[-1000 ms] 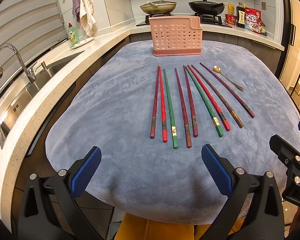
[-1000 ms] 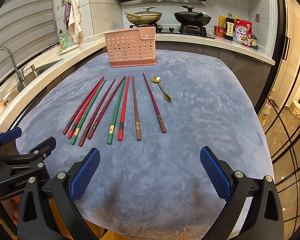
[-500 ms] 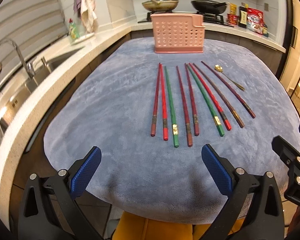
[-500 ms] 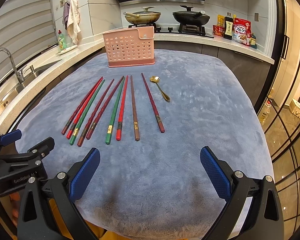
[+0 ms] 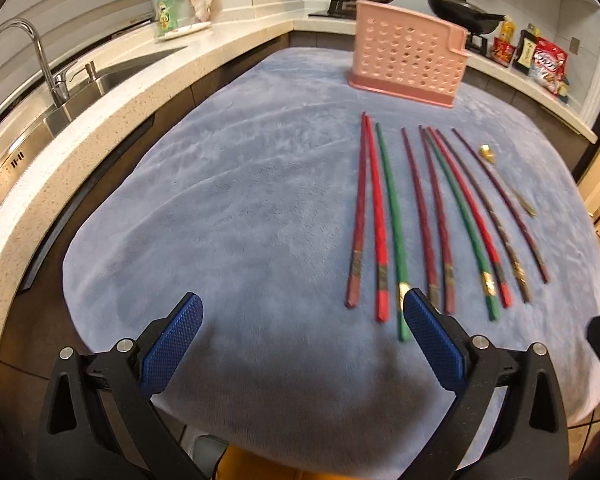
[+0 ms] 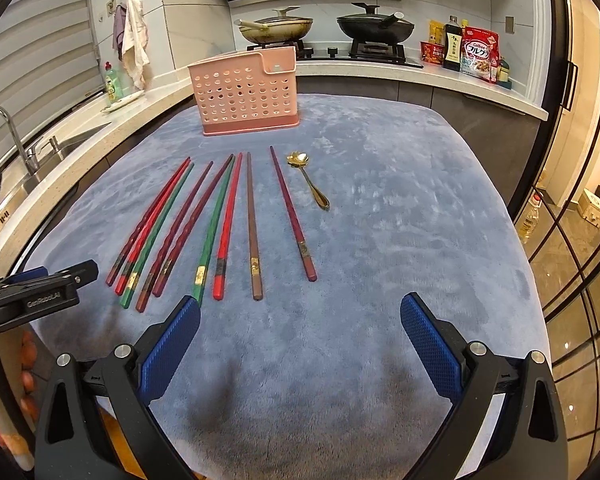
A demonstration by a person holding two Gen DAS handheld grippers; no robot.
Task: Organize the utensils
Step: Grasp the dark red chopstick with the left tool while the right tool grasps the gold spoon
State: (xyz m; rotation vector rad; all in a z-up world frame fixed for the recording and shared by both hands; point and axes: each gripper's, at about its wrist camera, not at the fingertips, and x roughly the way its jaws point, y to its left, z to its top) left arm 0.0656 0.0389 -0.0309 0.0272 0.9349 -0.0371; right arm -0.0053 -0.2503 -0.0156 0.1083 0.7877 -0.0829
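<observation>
your left wrist view is motion-blurred, smearing the chopsticks [image 5: 440, 216]. the right view stays sharp. warm indoor light is fairly dim; soft shadows pool on the cloth [image 6: 380, 240] near you. fisheye bends the edges, corners black.

My finger pads [image 6: 430, 344] are blue with a fine diamond grid, on black arms. The basket [image 6: 246, 92] is pink, dotted with round holes. The chopsticks [image 6: 204, 228] are red, dark maroon, green and brown, with gold bands. The spoon [image 6: 310, 184] is gold, the cloth [image 6: 400, 240] grey-blue.
</observation>
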